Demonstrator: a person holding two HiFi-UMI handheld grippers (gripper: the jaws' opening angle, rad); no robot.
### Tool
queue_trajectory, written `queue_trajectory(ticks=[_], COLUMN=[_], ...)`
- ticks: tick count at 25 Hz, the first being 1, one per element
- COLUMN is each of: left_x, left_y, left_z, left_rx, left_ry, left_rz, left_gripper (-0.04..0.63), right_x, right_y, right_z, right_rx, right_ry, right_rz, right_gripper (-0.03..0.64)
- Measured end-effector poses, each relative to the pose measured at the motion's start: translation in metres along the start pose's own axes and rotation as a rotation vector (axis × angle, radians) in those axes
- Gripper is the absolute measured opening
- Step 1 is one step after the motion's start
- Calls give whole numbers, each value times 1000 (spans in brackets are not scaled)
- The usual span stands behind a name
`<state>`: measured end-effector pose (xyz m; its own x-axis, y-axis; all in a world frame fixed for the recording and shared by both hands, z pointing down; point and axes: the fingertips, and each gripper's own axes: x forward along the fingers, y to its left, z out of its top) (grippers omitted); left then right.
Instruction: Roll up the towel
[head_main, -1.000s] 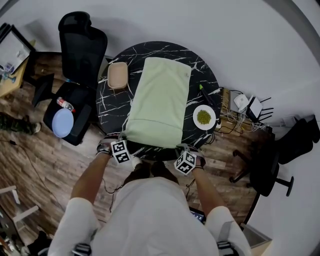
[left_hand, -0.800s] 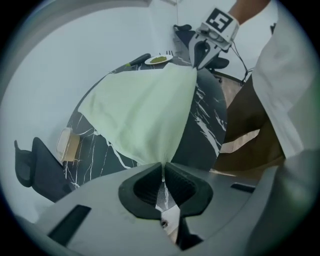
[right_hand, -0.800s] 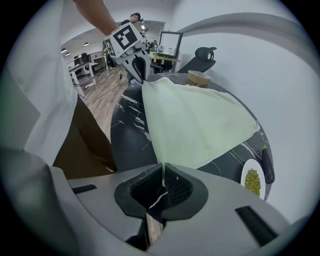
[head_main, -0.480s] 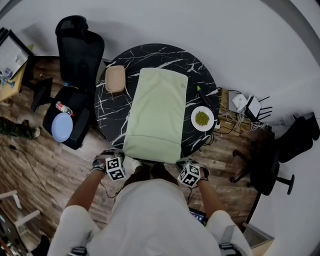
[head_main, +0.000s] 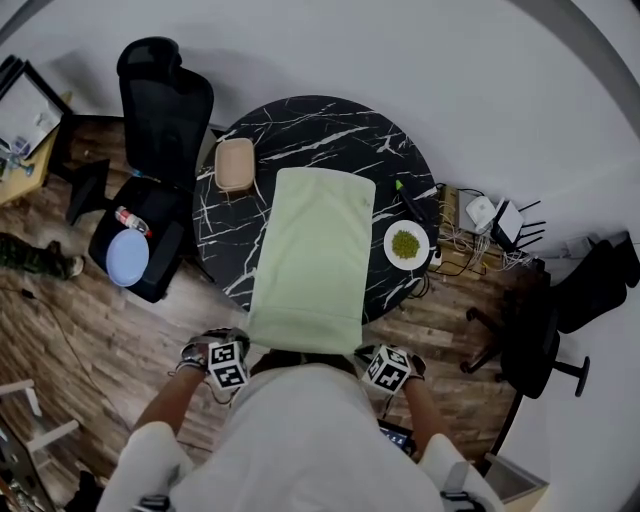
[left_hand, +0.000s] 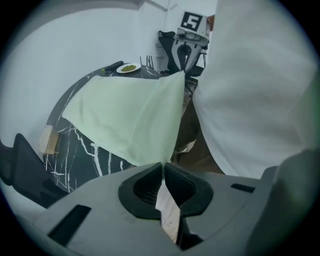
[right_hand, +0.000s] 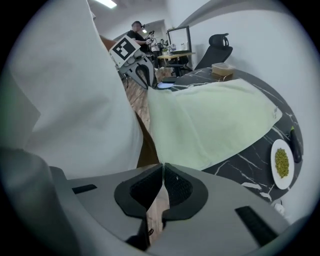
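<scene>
A pale green towel (head_main: 312, 250) lies lengthwise on the round black marble table (head_main: 300, 120), and its near end reaches past the table's near edge. My left gripper (head_main: 232, 362) is shut on the near left corner of the towel (left_hand: 125, 110), which runs into the pinched pads (left_hand: 150, 187). My right gripper (head_main: 386, 367) is shut on the near right corner of the towel (right_hand: 215, 120). Both grippers are held close to the person's white shirt, off the table's edge. The near hem is stretched between them. The left gripper view shows the right gripper (left_hand: 186, 47) and the right gripper view shows the left gripper (right_hand: 134, 62).
A tan container (head_main: 235, 164) stands left of the towel. A white plate of green bits (head_main: 406, 242) and a dark pen (head_main: 410, 198) lie at its right. A black office chair (head_main: 160, 110) with a blue plate (head_main: 127, 258) is at the left; cables and another chair are at the right.
Both grippers have drawn back toward the person and risen a little, dragging the towel along the table so that its far end left the far rim and its near end now overhangs.
</scene>
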<state>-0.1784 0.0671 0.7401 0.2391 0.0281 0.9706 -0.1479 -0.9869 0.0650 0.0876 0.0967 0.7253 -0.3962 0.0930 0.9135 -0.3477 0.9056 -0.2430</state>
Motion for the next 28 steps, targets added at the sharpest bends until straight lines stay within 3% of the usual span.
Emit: queue_trajectory(ticks=[9,14,20,22,24,25,28], left_x=[-31,-14,13,18,18,16,7], left_y=[113,178,217,220,223,225,227], left_z=[37,53,54,56,57,57,52], left_rx=[-95,-155,-185,-216,-255,-273,-321], left_ry=[-117,-120,-36,-42,-66,-80,-124], left_rz=[240,318,345,345,354,368,389], left_gripper=[15,15,17,79,243,270,270], right_x=[-58,-51,-14,-8,-10,-14,-30], right_y=[-104,-168,-208,-212,-215,-217,-214], right_z=[50,62,58,53,49,47,49], right_rx=[69,68,108,133,158,162,103], right_ry=[-217,-194,-119,-102,-102,-109,-138], right_rz=[-328,-455,-494,-508,-538,-564,-638], right_gripper=[6,6,8,14,102,138,144])
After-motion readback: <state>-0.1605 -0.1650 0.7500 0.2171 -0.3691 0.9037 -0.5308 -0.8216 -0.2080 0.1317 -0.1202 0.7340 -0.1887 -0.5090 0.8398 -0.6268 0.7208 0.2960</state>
